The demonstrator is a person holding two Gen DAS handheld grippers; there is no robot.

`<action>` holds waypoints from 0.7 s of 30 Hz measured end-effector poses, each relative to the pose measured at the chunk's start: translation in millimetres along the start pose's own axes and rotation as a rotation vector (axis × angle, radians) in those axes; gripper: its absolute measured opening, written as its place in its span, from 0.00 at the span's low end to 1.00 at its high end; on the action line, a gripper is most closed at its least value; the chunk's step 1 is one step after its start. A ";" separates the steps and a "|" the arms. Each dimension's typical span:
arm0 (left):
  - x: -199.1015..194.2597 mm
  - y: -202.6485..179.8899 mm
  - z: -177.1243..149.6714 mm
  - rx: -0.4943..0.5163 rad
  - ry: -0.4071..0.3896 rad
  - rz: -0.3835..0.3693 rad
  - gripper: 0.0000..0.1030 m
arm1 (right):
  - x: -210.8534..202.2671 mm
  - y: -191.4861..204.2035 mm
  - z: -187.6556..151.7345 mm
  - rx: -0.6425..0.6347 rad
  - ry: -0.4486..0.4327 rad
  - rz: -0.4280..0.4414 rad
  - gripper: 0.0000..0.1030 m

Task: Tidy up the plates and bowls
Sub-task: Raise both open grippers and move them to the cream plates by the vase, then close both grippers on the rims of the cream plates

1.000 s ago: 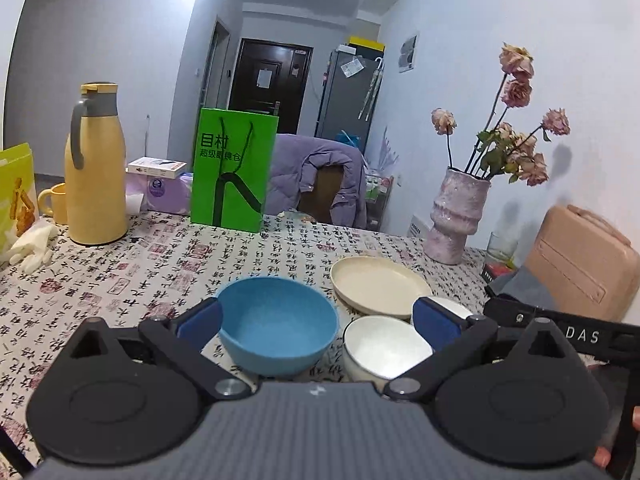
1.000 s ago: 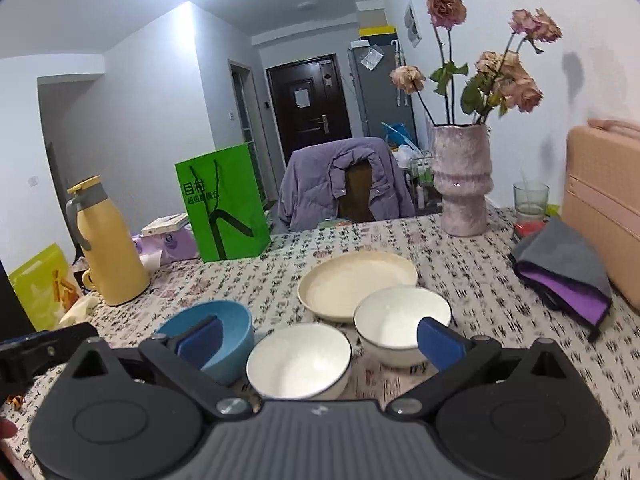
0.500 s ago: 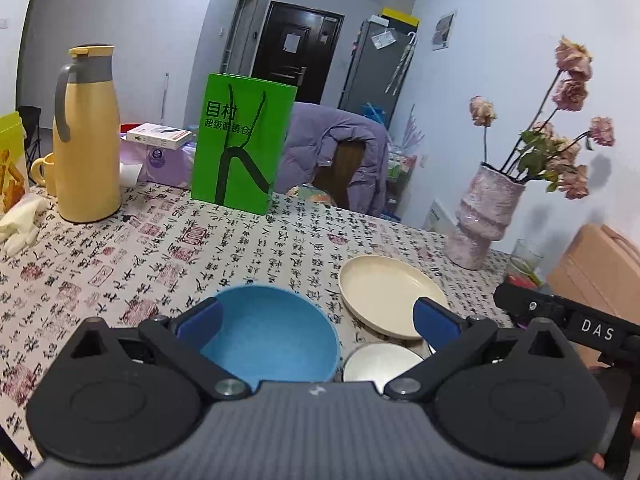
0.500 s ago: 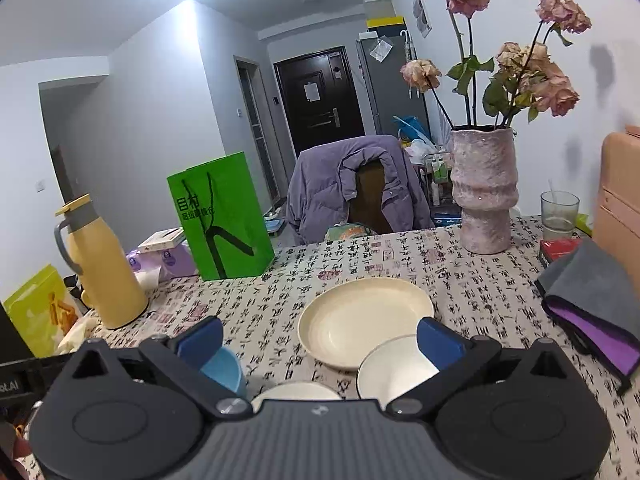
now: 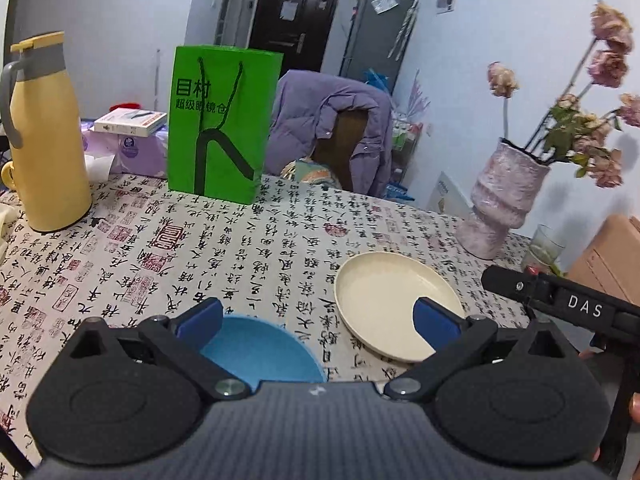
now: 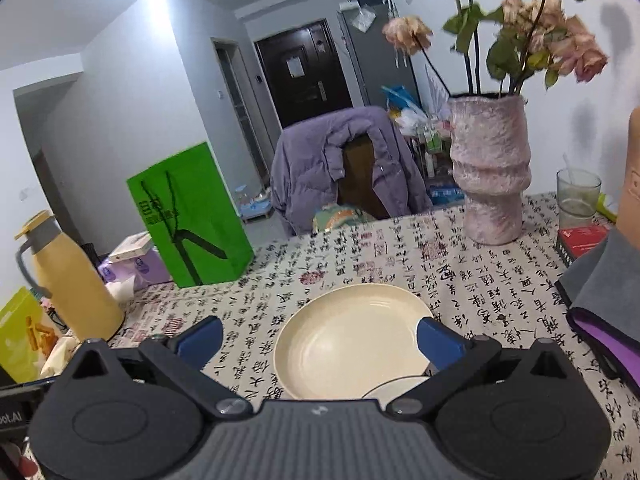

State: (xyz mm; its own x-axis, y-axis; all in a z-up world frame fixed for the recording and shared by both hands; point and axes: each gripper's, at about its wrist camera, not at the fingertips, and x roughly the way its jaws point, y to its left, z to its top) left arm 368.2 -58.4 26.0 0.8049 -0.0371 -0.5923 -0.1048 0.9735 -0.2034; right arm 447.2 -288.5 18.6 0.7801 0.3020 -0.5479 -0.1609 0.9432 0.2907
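A cream plate [image 5: 394, 304] [image 6: 352, 340] lies on the patterned tablecloth. In the left wrist view a blue bowl [image 5: 260, 354] sits just below my left gripper [image 5: 318, 320], which is open with the bowl's far rim between its blue pads. My right gripper [image 6: 320, 336] is open too, hovering over the near part of the plate. A sliver of a white bowl [image 6: 396, 387] shows under its right finger; the rest is hidden by the gripper body. The right gripper's body [image 5: 560, 300] appears at the right edge of the left wrist view.
A green paper bag [image 5: 224, 124] [image 6: 188, 216] stands at the back, a yellow thermos [image 5: 44, 136] [image 6: 68, 276] at the left. A pink vase with dried roses [image 6: 490, 168], a glass [image 6: 578, 196], a grey-purple cloth [image 6: 604, 296] and a tan case [image 5: 608, 260] crowd the right side.
Both grippers moved forward and lower over the dishes. The blue bowl and both white bowls slid down under the gripper bodies; the cream plate now lies right ahead of both grippers.
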 end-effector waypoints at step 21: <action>123.9 -40.7 39.0 0.007 0.127 0.118 1.00 | 114.4 -98.3 14.1 0.206 0.211 -0.040 1.00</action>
State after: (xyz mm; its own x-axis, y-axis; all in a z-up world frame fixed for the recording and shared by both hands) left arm 495.0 -93.8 -8.7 0.7067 0.0499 -0.7057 -0.1898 0.9743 -0.1212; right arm 560.8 -348.6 -61.6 0.6374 0.3077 -0.7065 0.0099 0.9135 0.4068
